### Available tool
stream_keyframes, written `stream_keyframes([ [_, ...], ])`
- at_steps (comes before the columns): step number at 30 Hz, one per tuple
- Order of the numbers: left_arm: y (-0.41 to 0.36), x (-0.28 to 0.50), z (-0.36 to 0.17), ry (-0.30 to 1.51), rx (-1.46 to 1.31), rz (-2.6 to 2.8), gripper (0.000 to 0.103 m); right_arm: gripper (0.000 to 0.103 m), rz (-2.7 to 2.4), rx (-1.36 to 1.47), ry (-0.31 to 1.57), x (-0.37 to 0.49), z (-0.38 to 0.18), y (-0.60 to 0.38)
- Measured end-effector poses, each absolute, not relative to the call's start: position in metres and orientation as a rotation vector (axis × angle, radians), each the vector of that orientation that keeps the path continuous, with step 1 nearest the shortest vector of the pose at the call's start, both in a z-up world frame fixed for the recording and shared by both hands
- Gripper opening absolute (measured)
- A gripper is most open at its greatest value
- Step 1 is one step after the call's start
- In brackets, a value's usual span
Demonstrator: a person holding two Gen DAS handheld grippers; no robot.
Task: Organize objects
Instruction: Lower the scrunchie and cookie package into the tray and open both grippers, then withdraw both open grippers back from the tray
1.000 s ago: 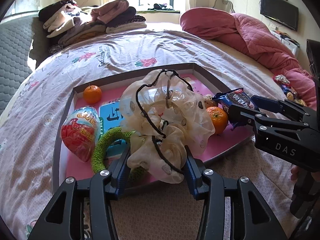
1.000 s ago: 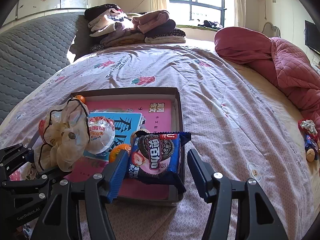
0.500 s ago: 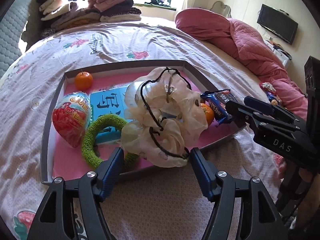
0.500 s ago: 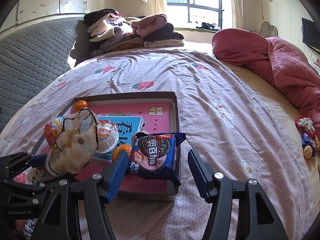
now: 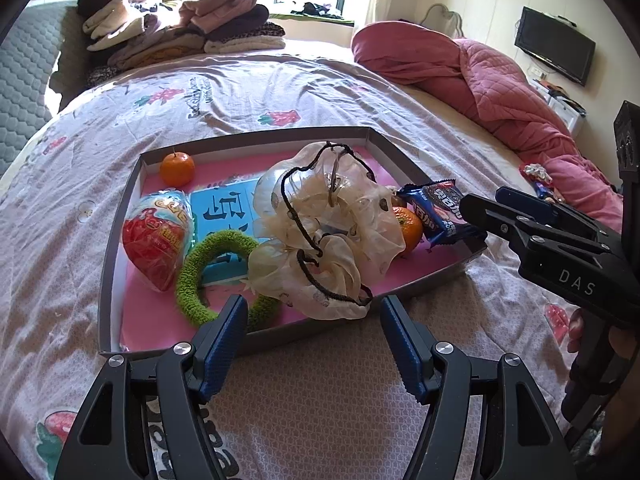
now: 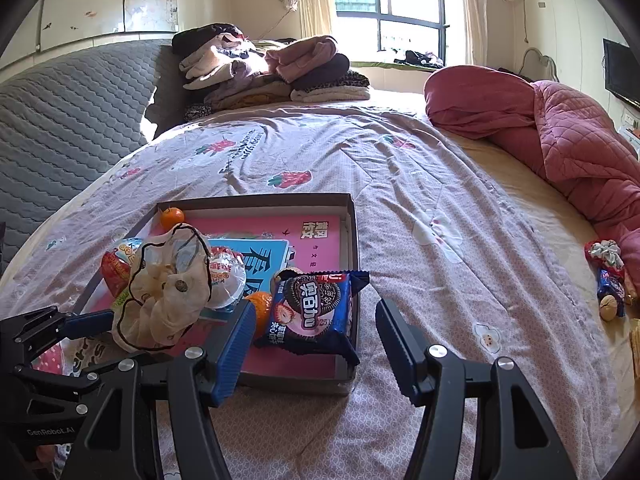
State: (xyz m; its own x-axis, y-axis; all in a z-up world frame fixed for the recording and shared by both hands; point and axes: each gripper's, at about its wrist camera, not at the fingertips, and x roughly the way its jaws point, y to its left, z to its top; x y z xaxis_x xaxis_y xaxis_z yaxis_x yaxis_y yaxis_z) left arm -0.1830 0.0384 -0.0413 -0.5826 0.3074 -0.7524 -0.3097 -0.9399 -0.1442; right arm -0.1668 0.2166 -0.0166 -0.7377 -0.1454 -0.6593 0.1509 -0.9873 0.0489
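A shallow grey box (image 5: 108, 248) with a pink floor lies on the bed; it also shows in the right wrist view (image 6: 354, 216). In it are a cream scrunchie (image 5: 320, 236), a green scrunchie (image 5: 192, 276), a red snack bag (image 5: 158, 236), two oranges (image 5: 177, 168) and a blue cookie pack (image 5: 438, 210). My left gripper (image 5: 310, 340) is open and empty just in front of the cream scrunchie. My right gripper (image 6: 316, 344) is open and empty just in front of the cookie pack (image 6: 316, 312), which leans on the box's near corner.
Folded clothes (image 5: 180, 28) are stacked at the head of the bed. A red quilt (image 5: 480, 80) lies at the right. Small snacks and a scrunchie (image 6: 610, 276) lie on the bed at the far right. A grey padded headboard (image 6: 72, 112) is at left.
My left gripper has opened, let go of the cream scrunchie in the box and pulled back. My right gripper has drawn back a little from the cookie pack.
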Motion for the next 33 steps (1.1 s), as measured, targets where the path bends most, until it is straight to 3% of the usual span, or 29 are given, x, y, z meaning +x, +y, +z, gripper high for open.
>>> stream_keyframes([
  [33,0.021,-0.148,0.016,-0.055,-1.080,2.621,0.070,0.062,-2.807,0.947,0.061,-0.134,0.031,0.199],
])
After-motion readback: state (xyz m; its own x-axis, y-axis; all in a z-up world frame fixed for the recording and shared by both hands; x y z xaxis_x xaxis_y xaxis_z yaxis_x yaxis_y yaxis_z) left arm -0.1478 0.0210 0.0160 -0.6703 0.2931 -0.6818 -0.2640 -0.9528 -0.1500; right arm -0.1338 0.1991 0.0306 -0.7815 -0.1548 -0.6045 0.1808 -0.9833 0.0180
